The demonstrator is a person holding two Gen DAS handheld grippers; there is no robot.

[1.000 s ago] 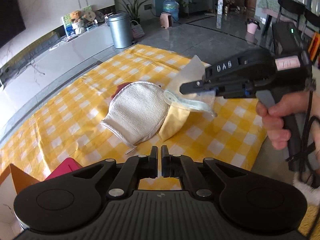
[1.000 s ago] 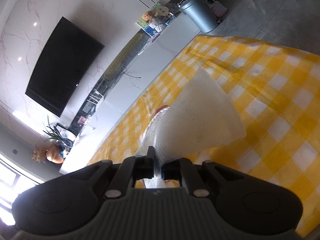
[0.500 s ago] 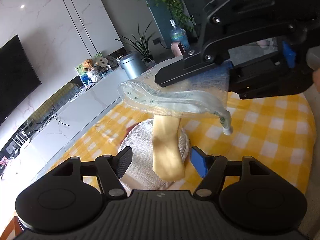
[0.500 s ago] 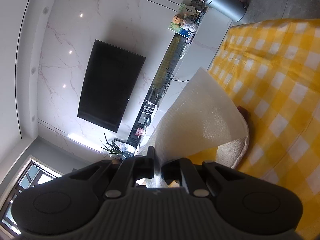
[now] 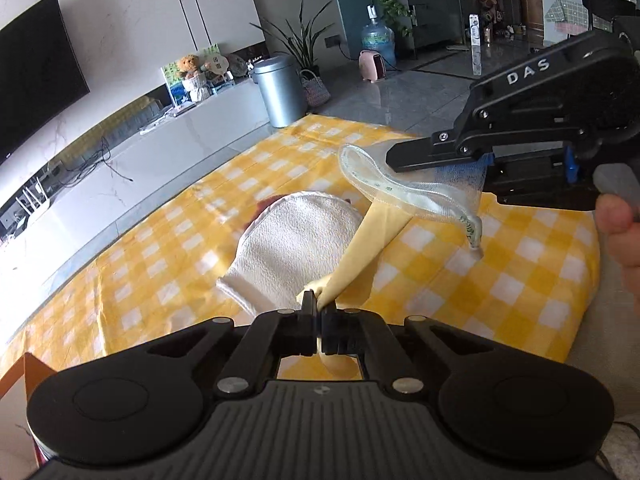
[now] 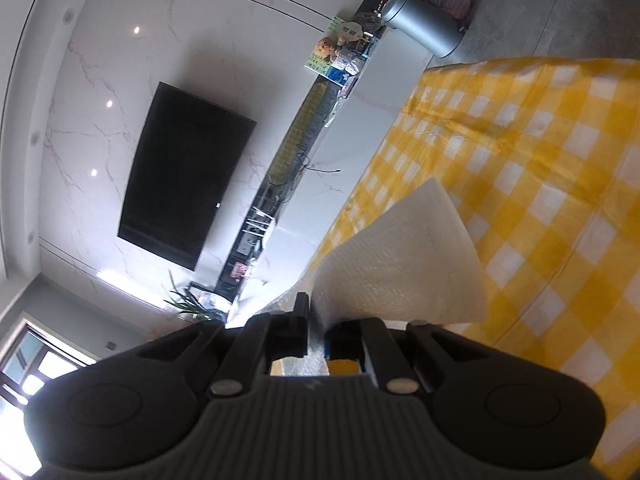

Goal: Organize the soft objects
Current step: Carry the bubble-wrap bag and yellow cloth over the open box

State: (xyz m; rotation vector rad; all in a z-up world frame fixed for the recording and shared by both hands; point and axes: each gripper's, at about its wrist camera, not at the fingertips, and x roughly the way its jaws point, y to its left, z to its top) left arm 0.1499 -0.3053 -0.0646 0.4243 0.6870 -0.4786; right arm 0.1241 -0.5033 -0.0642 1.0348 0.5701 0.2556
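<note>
A see-through mesh bag (image 5: 420, 196) hangs above the table with my right gripper (image 5: 440, 164) shut on its edge. In the right wrist view the bag (image 6: 400, 264) fans out ahead of the right gripper (image 6: 316, 312). A pale yellow cloth (image 5: 368, 248) stretches from the bag's mouth down to my left gripper (image 5: 320, 308), whose jaws have closed tight on the cloth's lower end. A white terry mitt (image 5: 292, 240) lies flat on the yellow checked tablecloth (image 5: 160, 272), just left of the cloth, with something dark red (image 5: 266, 205) showing under its far edge.
A person's hand (image 5: 624, 232) holds the right gripper's handle at the right edge. An orange box corner (image 5: 32, 372) sits at the lower left. Beyond the table stand a metal bin (image 5: 280, 92) and a low white TV console (image 5: 120, 152). The table's edge runs close on the right.
Half a second ago the left jaws stood wide open around the hanging yellow cloth; now they are shut on its lower end, and the left gripper sits lower. The right gripper still holds the bag up.
</note>
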